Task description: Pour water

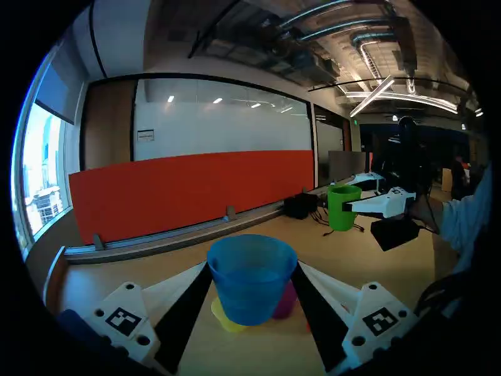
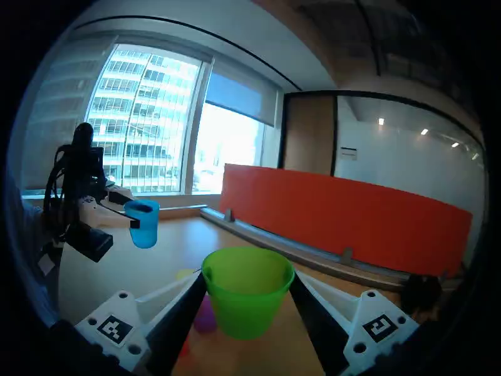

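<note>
While both cups hang upright and well apart, you are at the carry step; the pour is not yet begun.
Your left tool [image 1: 252, 283] is clamped on the blue cup [image 1: 252, 266], your right tool [image 2: 247, 299] on the green cup [image 2: 247, 279]; both are held above the counter [image 1: 366, 250], where a yellow cup [image 1: 224, 318] and a pink cup [image 1: 287, 304] sit. Blue looks part-filled, though that is not certain. Next move, as judged: bring the rims close, blue lip over green mouth, then tilt slowly.

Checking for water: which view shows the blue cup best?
The left gripper view: the blue cup sits large and close in the left gripper, rim visible. The right gripper view shows it small, far off, from the side.
</note>
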